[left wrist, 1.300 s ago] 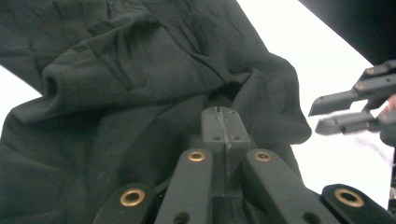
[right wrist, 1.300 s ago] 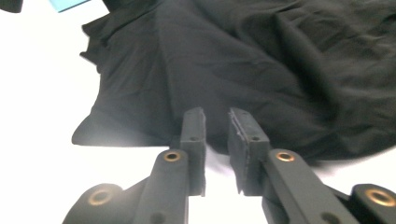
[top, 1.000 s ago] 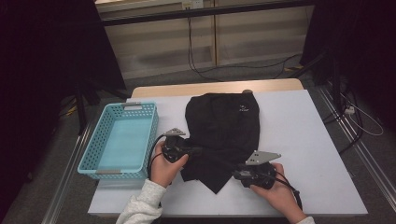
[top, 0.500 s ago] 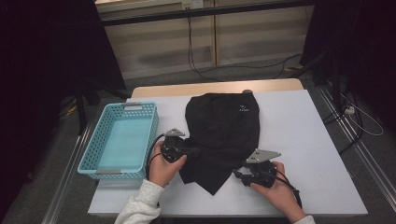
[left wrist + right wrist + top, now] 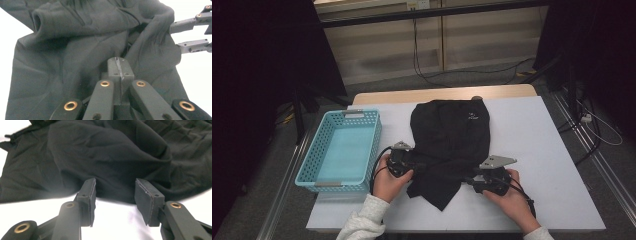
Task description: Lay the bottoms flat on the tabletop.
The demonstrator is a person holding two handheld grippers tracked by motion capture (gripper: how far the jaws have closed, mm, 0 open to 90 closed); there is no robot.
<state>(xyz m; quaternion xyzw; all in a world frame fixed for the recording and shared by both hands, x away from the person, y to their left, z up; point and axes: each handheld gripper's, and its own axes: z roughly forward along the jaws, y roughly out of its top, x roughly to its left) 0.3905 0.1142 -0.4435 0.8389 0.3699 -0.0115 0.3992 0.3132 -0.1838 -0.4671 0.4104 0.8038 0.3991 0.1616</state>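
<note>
On the white bench (image 5: 537,145), left tool (image 5: 119,65) is clamping the black garment (image 5: 452,135) while right tool (image 5: 115,192) is sitting released just beside its edge.

place: lab | signs: dark curtains (image 5: 257,75), floor cables (image 5: 432,75), white table (image 5: 552,150)

Basket (image 5: 343,150) well left of garment (image 5: 452,135)
</note>
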